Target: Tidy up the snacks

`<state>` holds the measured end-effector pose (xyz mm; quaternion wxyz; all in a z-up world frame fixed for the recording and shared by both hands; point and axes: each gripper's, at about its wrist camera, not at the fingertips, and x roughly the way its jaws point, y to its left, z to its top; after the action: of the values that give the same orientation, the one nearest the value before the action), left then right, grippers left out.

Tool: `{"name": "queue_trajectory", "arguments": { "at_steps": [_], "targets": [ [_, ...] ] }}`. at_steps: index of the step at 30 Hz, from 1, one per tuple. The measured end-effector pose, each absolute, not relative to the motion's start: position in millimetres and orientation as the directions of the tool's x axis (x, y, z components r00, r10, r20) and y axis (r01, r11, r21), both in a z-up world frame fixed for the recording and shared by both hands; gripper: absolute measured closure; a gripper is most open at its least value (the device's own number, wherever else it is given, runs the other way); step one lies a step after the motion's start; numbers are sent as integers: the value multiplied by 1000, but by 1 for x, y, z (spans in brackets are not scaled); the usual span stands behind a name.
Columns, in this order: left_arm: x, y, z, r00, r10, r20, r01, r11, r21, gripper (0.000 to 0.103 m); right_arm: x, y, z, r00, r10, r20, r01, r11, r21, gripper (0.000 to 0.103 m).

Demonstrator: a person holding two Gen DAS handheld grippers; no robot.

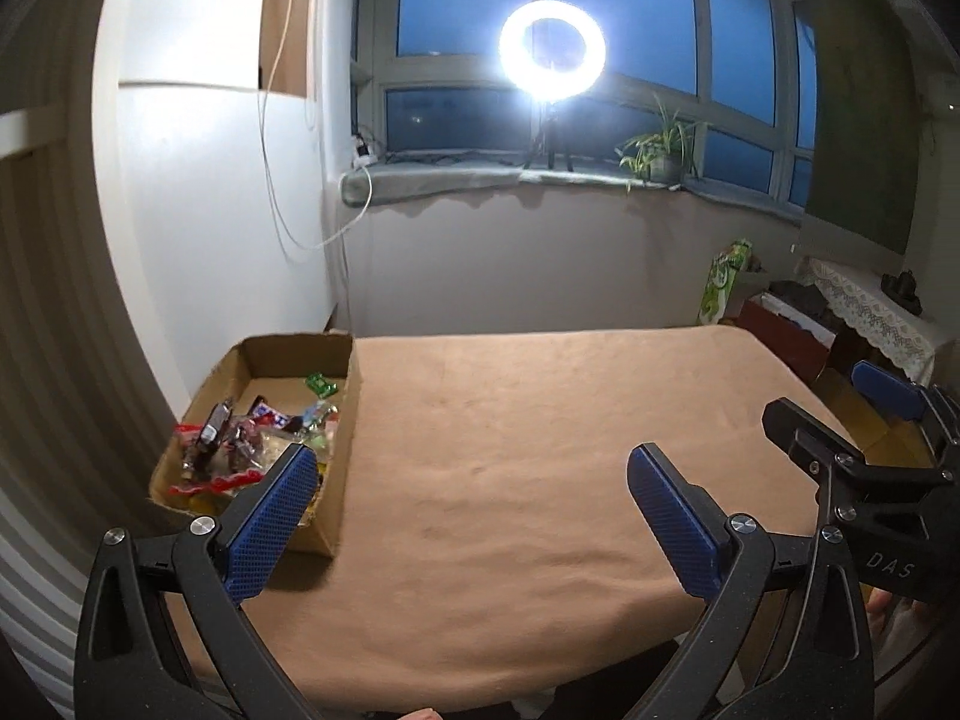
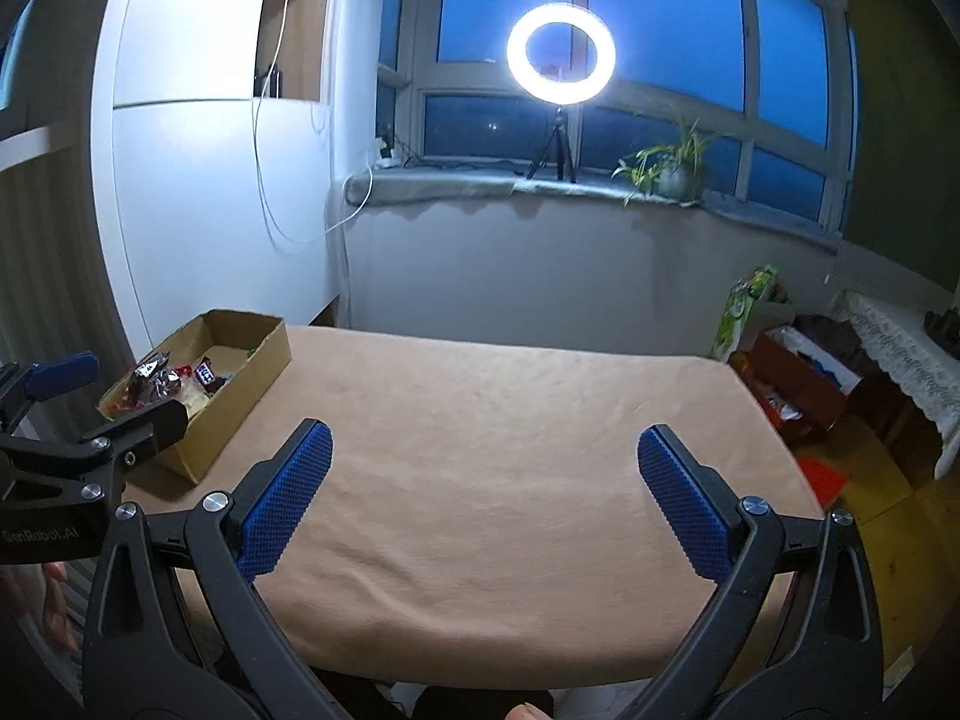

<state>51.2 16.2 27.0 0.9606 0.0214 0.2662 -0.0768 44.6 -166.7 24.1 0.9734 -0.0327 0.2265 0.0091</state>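
Note:
An open cardboard box [image 1: 345,420] sits on the left side of the tan-covered table [image 1: 540,450]. It holds several wrapped snacks [image 1: 240,450] in red, silver and green wrappers. The box also shows in the right wrist view [image 2: 240,402], with the snacks [image 2: 174,384] inside. My left gripper [image 1: 474,474] is open and empty, just right of the box and above the table's near part. My right gripper [image 2: 483,450] is open and empty over the table's middle. It also shows at the right edge of the left wrist view [image 1: 840,414].
A lit ring light [image 1: 552,48] on a tripod and a potted plant [image 1: 660,150] stand on the windowsill behind the table. A white wall [image 1: 210,210] with a hanging cable is at left. A green bag [image 2: 744,306], a red box [image 2: 798,378] and a lace-covered stand [image 2: 900,354] are at right.

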Motion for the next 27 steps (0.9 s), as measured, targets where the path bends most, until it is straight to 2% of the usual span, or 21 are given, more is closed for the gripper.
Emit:
{"name": "queue_trajectory", "arguments": {
  "at_steps": [27],
  "targets": [
    [34,17,38,868,-97,-486,114,994,4,0,36,-161,33,906,23,-422,-45,998,-42,0]
  ]
}}
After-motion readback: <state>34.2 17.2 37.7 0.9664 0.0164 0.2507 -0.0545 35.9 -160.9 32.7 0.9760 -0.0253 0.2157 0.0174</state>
